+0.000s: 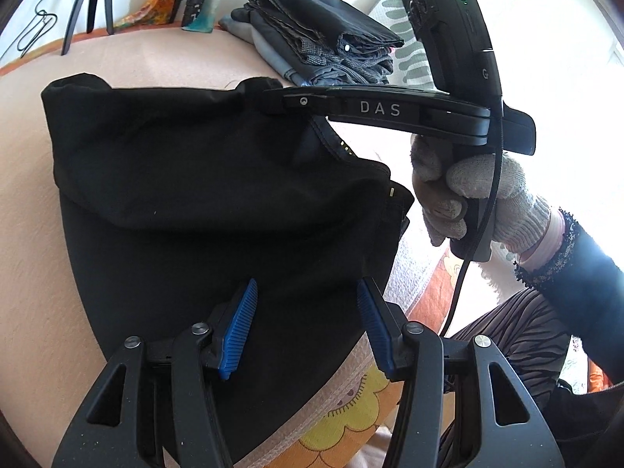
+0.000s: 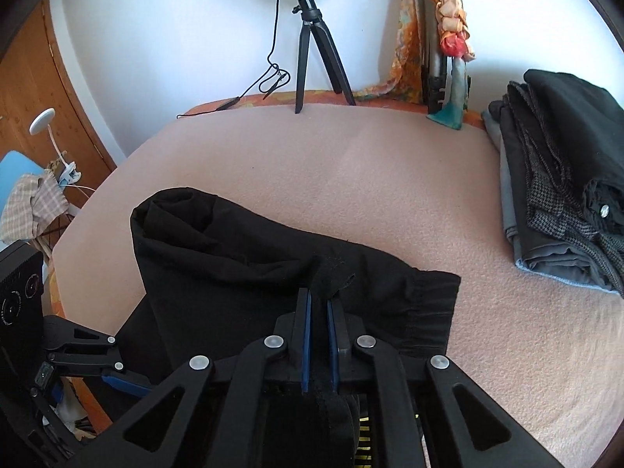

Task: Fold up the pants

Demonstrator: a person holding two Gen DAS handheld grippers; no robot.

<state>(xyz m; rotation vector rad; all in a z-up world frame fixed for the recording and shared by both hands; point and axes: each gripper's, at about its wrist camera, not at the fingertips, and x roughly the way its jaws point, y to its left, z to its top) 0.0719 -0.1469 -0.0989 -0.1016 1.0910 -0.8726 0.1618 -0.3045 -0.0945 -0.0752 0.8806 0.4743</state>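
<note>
The black pants (image 2: 249,269) lie partly folded on the pink surface (image 2: 390,179), one layer doubled back over the rest. The right hand-held gripper (image 2: 319,312) is clenched on a bunched fold of the pants, its blue pads nearly together with black cloth between them. Seen from the left wrist, its arm reads "DAS" in white letters, and the body above shows a single "G" and a small green light; a gloved hand (image 1: 468,191) grips its handle. The left hand-held gripper (image 1: 306,312) hangs released over the near part of the pants, its blue pads apart and gripping nothing. A stack of folded clothes (image 2: 561,179) sits at the surface's far right. A tripod (image 2: 312,62) stands at the back.
</note>
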